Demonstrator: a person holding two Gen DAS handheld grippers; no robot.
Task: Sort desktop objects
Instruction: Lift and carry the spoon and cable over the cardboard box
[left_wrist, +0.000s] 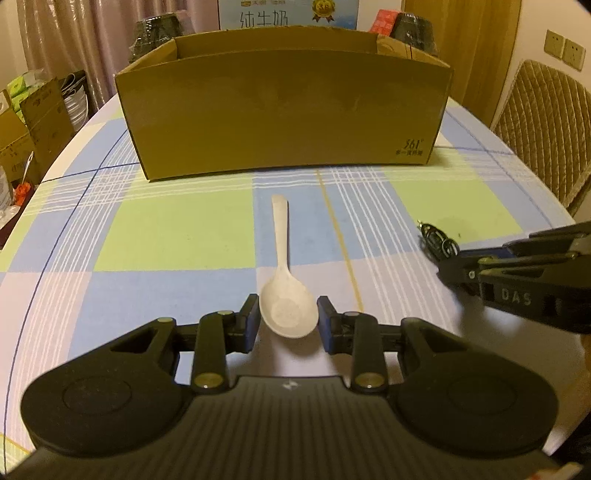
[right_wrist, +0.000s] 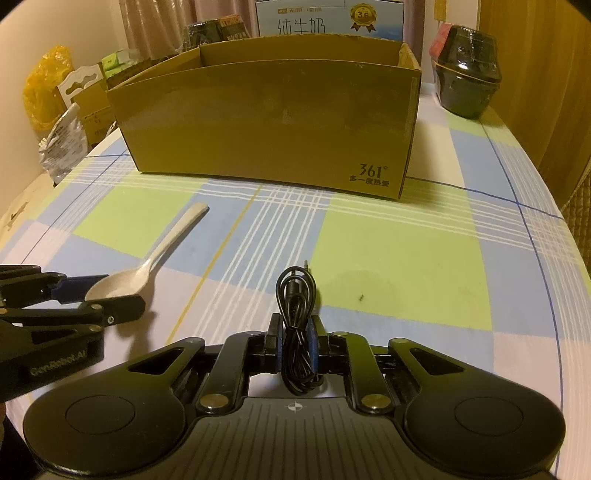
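Spoon (left_wrist: 288, 310) bowl between left tongs (left_wrist: 288, 320)

One white spoon (left_wrist: 286, 295) and one coiled black cable (right_wrist: 296, 325) lie on the one checked tablecloth (right_wrist: 388, 258), and one open cardboard box (left_wrist: 284, 110) stands behind them. Two grippers are in view, the left gripper (left_wrist: 288, 319) and the right gripper (right_wrist: 296, 343), one for each of those two small things. Behind the box stand one blue-and-white milk carton (right_wrist: 328, 22) and two dark wrapped pots (right_wrist: 469, 85), one at each side.
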